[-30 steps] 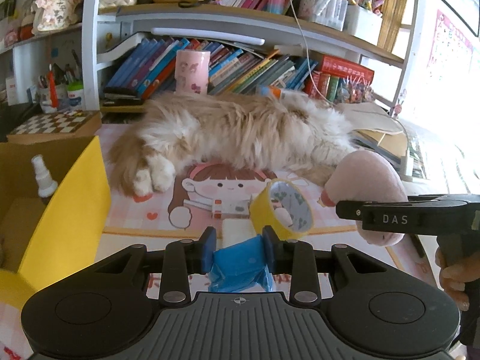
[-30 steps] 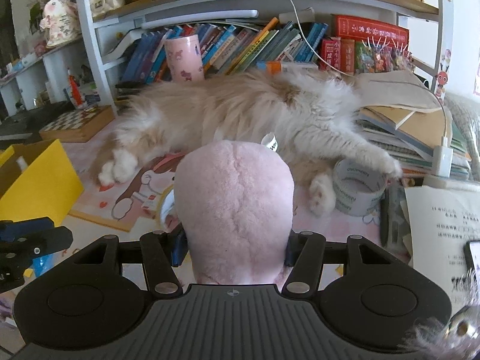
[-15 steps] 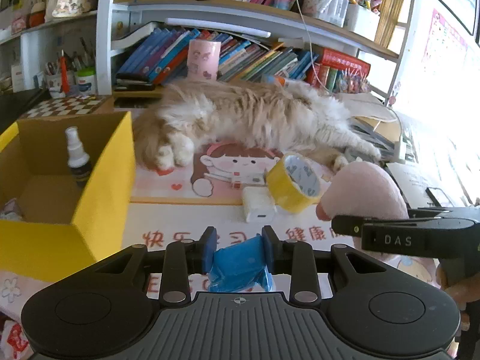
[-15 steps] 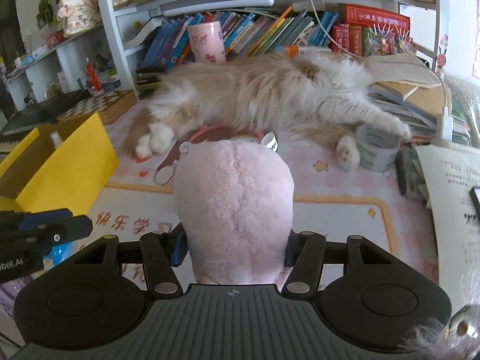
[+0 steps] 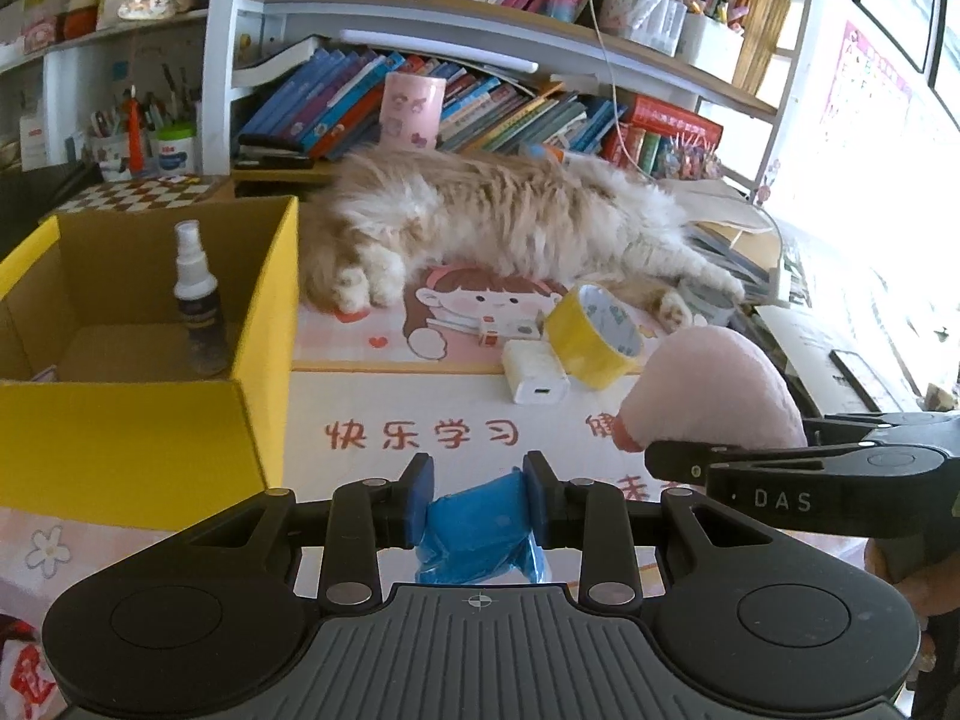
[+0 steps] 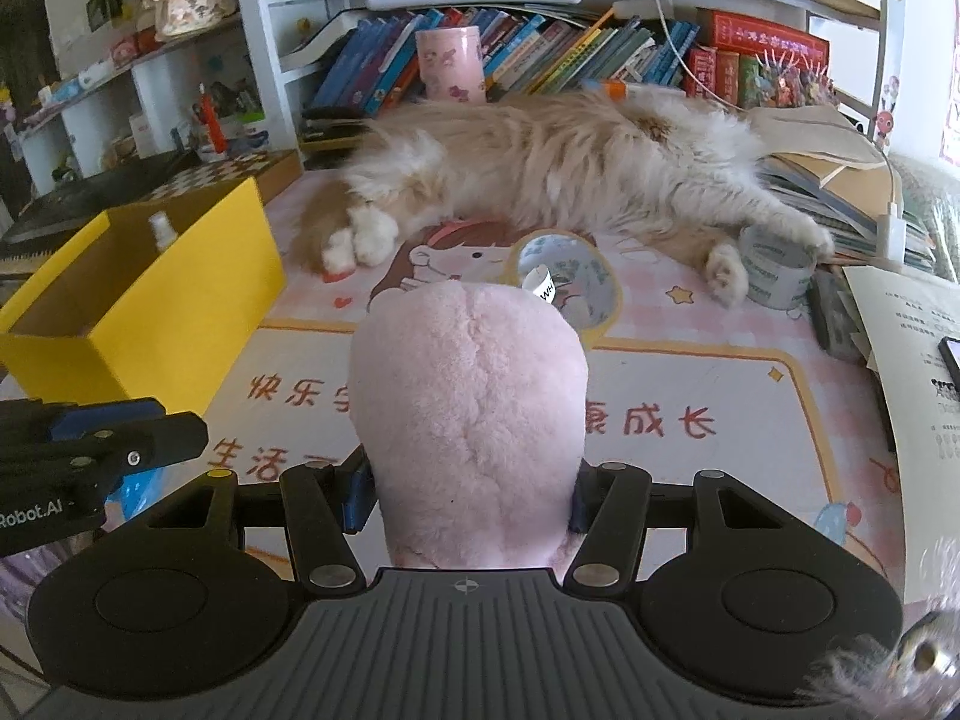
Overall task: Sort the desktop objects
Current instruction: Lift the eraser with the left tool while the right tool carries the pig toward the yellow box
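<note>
My left claw [image 5: 478,501] is clamped on a crumpled blue plastic bag [image 5: 480,531], held just above the surface [image 5: 420,402] with its pink printed mat. My right claw [image 6: 468,495] grips a pink plush toy [image 6: 471,414], whose bulk fills the middle of the right wrist view and hides the fingers' pads.

The left wrist view shows the plush from the side, with the right claw beside it at the right edge, level with mine. It also shows a white charger block [image 5: 536,372] touching a yellow tape roll [image 5: 594,336]; from the right wrist view the charger is hidden behind the plush, and only the roll's upper rim shows. The right wrist view alone takes in a clear tape roll [image 6: 776,273] under the paw of the long-haired cat [image 6: 558,168] lying across the back of the surface, and papers [image 6: 900,330] at the right with a phone's corner on them.

The yellow cardboard box [image 5: 132,444] stands open to the left. The left wrist view looks down into it: a small spray bottle [image 5: 196,300] stands upright near its right wall, and a scrap of something I can't make out lies in the near left corner. From the right, only the bottle's white cap shows above the rim.
</note>
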